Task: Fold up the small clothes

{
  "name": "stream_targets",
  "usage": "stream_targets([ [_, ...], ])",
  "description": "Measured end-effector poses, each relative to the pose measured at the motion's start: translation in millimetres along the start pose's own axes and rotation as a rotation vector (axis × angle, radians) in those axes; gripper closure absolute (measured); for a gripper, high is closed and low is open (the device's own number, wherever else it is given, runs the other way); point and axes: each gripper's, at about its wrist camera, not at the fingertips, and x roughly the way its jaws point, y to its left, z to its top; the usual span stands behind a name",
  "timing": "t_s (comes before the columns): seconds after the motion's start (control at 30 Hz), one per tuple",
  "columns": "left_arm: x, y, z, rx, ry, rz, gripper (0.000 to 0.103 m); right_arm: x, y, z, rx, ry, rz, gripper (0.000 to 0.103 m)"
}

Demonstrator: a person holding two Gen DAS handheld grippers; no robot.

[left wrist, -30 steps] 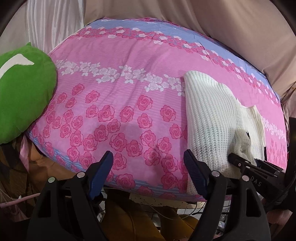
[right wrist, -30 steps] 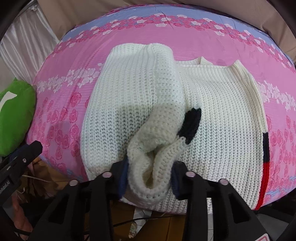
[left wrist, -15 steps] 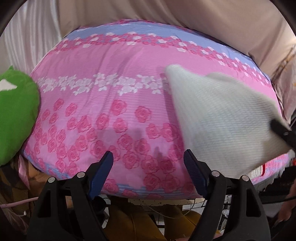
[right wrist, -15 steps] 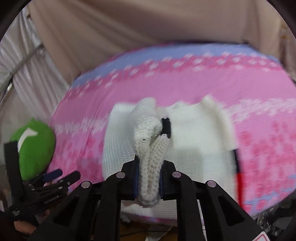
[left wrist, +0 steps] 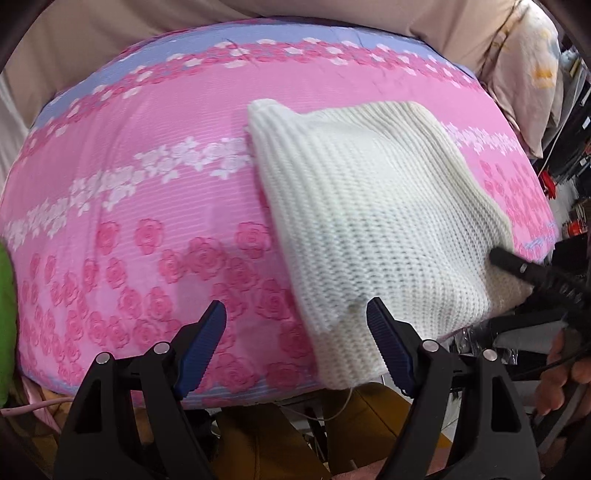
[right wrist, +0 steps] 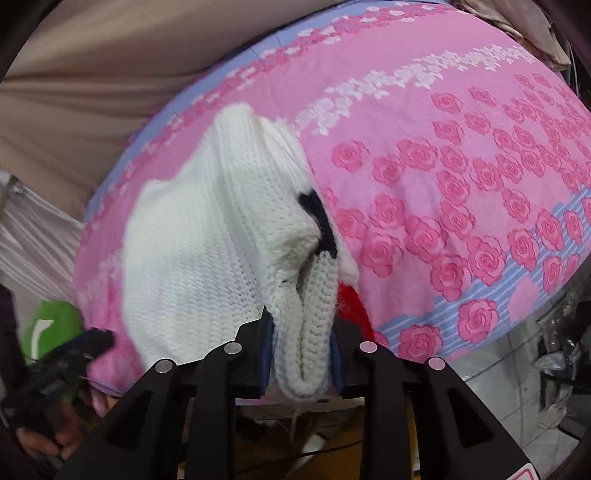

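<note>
Sweater (right wrist: 207, 258), a cream knit with black and red trim, lies half-lifted on the pink rose-print bedspread (right wrist: 461, 166) near its front edge. The right gripper (right wrist: 301, 354) pinches a thick doubled roll of the knit between its blue pads, and the cloth rises from the bed toward the jaws; judging by that drape, the bunched edge is being carried across the body of the garment to make a fold. A black band (right wrist: 319, 218) shows on the raised layer, and red trim (right wrist: 351, 302) peeks out just beside the right finger.

The left gripper (left wrist: 295, 343) hangs over the front edge of the bedspread (left wrist: 147, 206) with its jaws spread wide, holding nothing. The sweater (left wrist: 369, 221) has a loose lower corner that sags between those fingers without being gripped, so this hand looks placed to pin or take that corner if needed.

A green cushion (right wrist: 51, 328) sits at the left end of the bed, well apart from the knit. Beige drapery (left wrist: 332, 29) backs the bed, and a patterned pillow (left wrist: 532, 74) lies off the far right corner. Nothing on the spread blocks the fold; the likelier trouble is the bulky roll slipping or the hanging corner sliding off the edge.
</note>
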Motion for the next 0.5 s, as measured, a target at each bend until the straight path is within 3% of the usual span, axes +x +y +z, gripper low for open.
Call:
stream_targets([
  [0.1, 11, -7, 2, -0.009, 0.017, -0.005, 0.027, 2, 9, 18, -0.016, 0.001, 0.012, 0.052],
  [0.17, 17, -11, 2, -0.01, 0.028, 0.001, 0.027, 16, 12, 29, -0.026, 0.021, 0.014, 0.051],
  [0.23, 22, -14, 1, -0.011, 0.037, 0.01, 0.027, 30, 15, 35, -0.032, 0.037, 0.0, 0.057],
  [0.27, 23, -15, 1, -0.013, 0.042, 0.013, 0.027, 31, 20, 37, -0.043, 0.033, 0.004, 0.075],
  [0.3, 24, -15, 1, -0.017, 0.044, 0.012, 0.027, 27, 26, 39, -0.057, 0.023, 0.02, 0.079],
  [0.4, 24, -14, -1, -0.028, 0.04, 0.01, 0.025, -20, 45, 39, -0.11, -0.121, 0.129, 0.082],
  [0.5, 28, -14, -4, -0.046, 0.049, -0.002, 0.023, -34, 32, 37, -0.104, -0.164, 0.102, 0.081],
])
